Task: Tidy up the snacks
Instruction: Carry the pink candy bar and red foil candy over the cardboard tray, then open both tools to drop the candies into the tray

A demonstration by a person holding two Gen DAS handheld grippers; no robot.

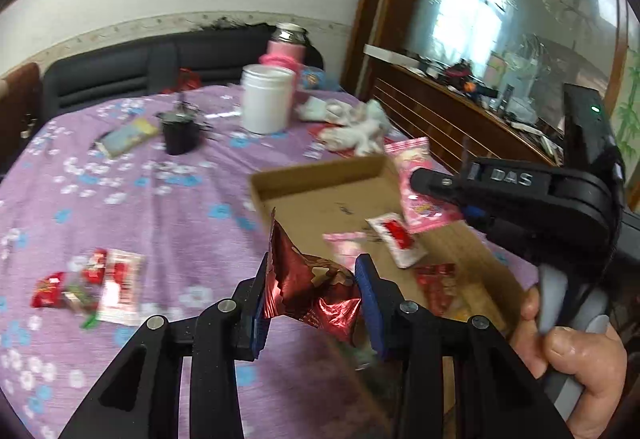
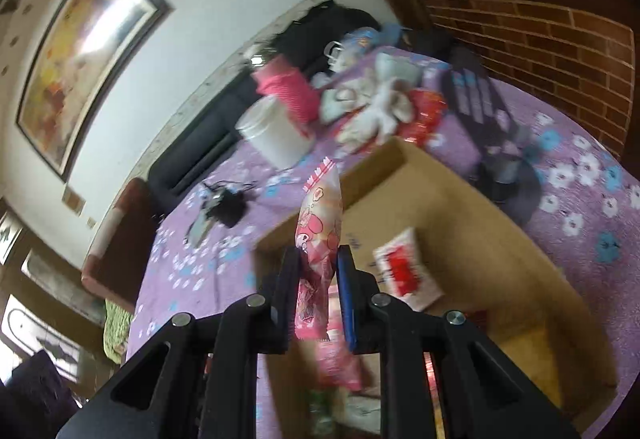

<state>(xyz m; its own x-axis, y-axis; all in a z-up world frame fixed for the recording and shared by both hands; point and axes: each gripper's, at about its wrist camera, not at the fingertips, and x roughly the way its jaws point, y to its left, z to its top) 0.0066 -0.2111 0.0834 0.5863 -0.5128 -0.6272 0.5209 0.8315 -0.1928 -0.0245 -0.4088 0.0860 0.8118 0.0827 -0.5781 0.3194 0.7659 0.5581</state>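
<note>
My left gripper [image 1: 316,279] is shut on a shiny dark red foil snack packet [image 1: 310,285], held at the near left edge of an open cardboard box [image 1: 320,175]. My right gripper [image 2: 318,259] is shut on a pink snack packet [image 2: 320,223] and holds it over the same box [image 2: 460,199]; it shows from the side in the left wrist view [image 1: 424,181] with the pink packet [image 1: 416,179]. In the box lie a white-and-red sachet [image 1: 396,239], a pink packet [image 1: 346,245] and a red packet [image 1: 436,281]. Several small red snacks [image 1: 90,289] lie on the cloth at the left.
The table has a purple flowered cloth [image 1: 120,191]. On it stand a white jar [image 1: 266,103], a pink flask [image 1: 286,47], a dark cup [image 1: 180,133], a flat packet [image 1: 128,137] and crumpled white wrappers [image 1: 356,127]. A wooden cabinet [image 1: 440,111] is at the right.
</note>
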